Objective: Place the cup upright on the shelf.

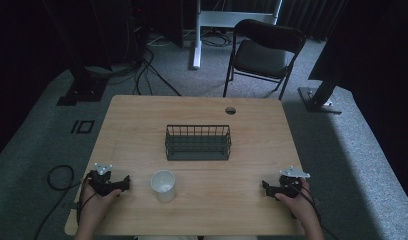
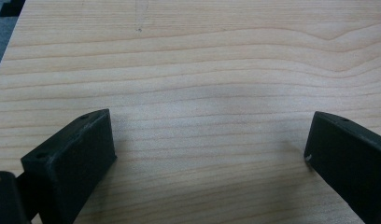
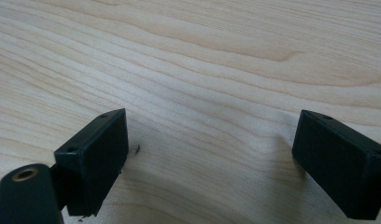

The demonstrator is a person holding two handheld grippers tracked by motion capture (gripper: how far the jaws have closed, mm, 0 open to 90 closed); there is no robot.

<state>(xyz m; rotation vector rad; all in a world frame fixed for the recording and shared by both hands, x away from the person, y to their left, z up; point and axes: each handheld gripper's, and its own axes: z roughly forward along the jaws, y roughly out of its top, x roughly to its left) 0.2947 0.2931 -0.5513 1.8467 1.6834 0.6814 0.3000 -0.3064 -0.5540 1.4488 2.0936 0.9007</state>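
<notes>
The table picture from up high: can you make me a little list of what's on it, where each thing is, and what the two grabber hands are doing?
table: light wood, round hole near far edge
basket: dark wire basket, middle of table, looks empty
cup: white cup, upright, near edge, in front of basket
left gripper: resting on table left of cup, jaws wide open, holding nothing
right gripper: resting near right edge, jaws wide open, holding nothing
behind table: black folding chair

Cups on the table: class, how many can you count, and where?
1. A single white cup stands upright near the table's front edge, in front of the wire basket and nearer the left gripper. The basket looks empty.
</notes>
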